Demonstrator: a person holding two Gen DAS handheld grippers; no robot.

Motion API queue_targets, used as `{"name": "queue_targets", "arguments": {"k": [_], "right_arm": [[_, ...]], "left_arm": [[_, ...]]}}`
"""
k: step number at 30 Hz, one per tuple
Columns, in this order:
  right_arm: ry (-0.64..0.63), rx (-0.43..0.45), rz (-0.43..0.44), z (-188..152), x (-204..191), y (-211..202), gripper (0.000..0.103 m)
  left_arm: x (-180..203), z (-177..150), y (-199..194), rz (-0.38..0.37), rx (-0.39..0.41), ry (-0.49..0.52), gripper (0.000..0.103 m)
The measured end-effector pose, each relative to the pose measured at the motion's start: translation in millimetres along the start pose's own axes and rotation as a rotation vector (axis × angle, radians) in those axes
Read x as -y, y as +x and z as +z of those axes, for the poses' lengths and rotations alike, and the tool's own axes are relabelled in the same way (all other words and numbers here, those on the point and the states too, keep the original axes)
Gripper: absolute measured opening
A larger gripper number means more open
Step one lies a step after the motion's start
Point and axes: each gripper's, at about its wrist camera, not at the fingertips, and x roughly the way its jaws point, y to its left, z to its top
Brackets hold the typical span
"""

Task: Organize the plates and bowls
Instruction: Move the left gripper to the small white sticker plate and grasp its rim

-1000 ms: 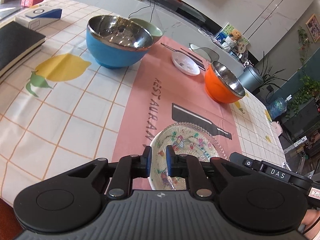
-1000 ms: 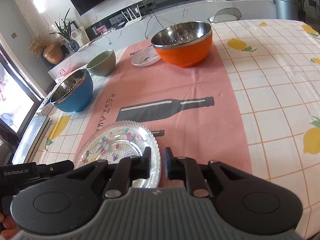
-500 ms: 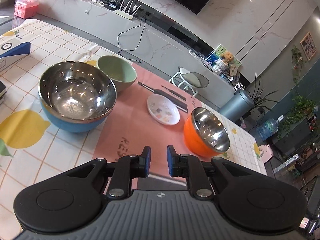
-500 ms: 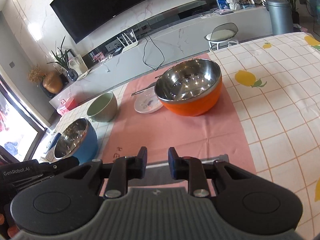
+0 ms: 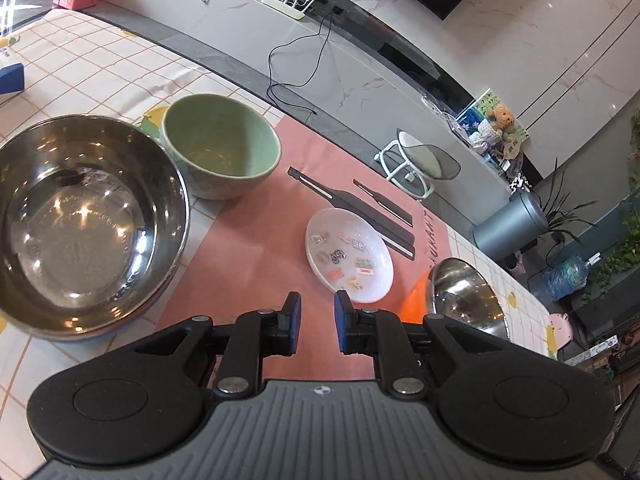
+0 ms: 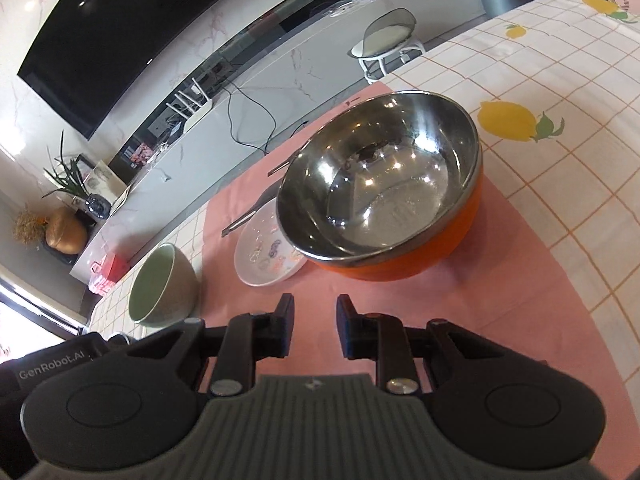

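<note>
Both grippers empty, jaws parted a little, above the pink mat

Your left gripper (image 5: 316, 312) faces the big steel bowl (image 5: 76, 236) at left: stiff, slick; grip its rim. Your right gripper (image 6: 314, 312) faces the orange steel-lined bowl (image 6: 384, 196). The green ceramic bowl (image 5: 220, 144) and small white plate (image 5: 348, 256) look fragile; pinch their edges.

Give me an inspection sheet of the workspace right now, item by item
Surface: lemon-print tablecloth with a pink runner.
Job's things: blue-sided steel bowl, green bowl, small white plate, orange steel bowl; all upright, none stacked.
Clutter: blue box at the table's far edge.
Grippers: left gripper and right gripper open, empty.
Cables: black cord down the marble console.
Surroundings: television, stool, bin, plants.
</note>
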Motion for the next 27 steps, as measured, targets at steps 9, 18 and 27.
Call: {"name": "queue_targets", "arguments": {"k": [9, 18, 27], "right_arm": [[0.072, 0.005, -0.033, 11.1, -9.5, 35.1, 0.023], [0.103, 0.048, -0.050, 8.6, -12.8, 48.8, 0.022], [0.084, 0.067, -0.031, 5.4, -15.9, 53.3, 0.003]], "left_arm": [[2.5, 17.4, 34.4, 0.037, -0.025, 0.009, 0.022], [6.8, 25.6, 49.1, 0.105, -0.027, 0.075, 0.028], [6.5, 20.8, 57.6, 0.084, -0.060, 0.114, 0.005]]}}
